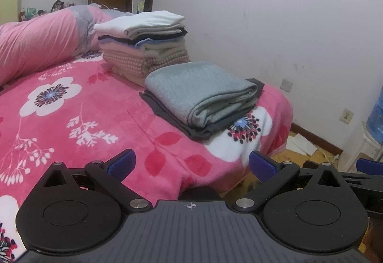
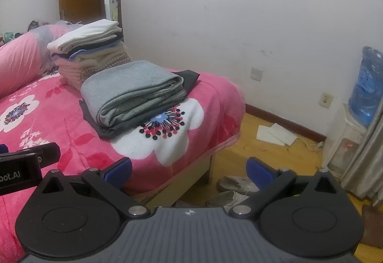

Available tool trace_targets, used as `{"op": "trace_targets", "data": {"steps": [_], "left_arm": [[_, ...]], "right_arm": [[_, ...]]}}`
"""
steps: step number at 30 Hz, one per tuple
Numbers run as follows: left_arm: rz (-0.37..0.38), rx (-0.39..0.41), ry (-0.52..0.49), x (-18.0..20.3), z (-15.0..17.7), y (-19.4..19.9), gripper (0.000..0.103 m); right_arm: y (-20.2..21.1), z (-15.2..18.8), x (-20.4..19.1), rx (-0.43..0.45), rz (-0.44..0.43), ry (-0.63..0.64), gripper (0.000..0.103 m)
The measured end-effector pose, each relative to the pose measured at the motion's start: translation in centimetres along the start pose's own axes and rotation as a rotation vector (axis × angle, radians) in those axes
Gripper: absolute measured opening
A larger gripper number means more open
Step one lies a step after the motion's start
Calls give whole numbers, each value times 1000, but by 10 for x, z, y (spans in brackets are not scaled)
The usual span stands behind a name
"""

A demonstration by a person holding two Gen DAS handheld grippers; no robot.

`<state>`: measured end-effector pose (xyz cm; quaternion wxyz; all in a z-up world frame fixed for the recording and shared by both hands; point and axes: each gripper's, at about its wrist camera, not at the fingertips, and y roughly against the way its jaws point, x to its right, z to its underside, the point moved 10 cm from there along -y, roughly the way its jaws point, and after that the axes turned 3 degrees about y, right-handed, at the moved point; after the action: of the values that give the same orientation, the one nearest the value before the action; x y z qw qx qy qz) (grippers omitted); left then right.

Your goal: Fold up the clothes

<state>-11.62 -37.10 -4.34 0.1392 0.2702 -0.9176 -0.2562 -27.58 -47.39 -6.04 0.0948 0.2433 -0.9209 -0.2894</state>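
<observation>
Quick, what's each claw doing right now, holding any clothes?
Left claw: open, holding nothing, above the pink floral blanket.
Right claw: open, holding nothing.

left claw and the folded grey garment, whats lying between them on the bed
Nothing: between the open left claw and the folded grey garment lies only bare pink floral blanket, in the left wrist view.
</observation>
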Motion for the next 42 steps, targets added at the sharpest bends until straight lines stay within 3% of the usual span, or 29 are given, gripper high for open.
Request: {"op": "trace_targets", "data": {"steps": [42], "left_arm": [[-11,0,17,-1,0,0,102]], "right_arm": [[1,-1,1,5,19,17,103]]}}
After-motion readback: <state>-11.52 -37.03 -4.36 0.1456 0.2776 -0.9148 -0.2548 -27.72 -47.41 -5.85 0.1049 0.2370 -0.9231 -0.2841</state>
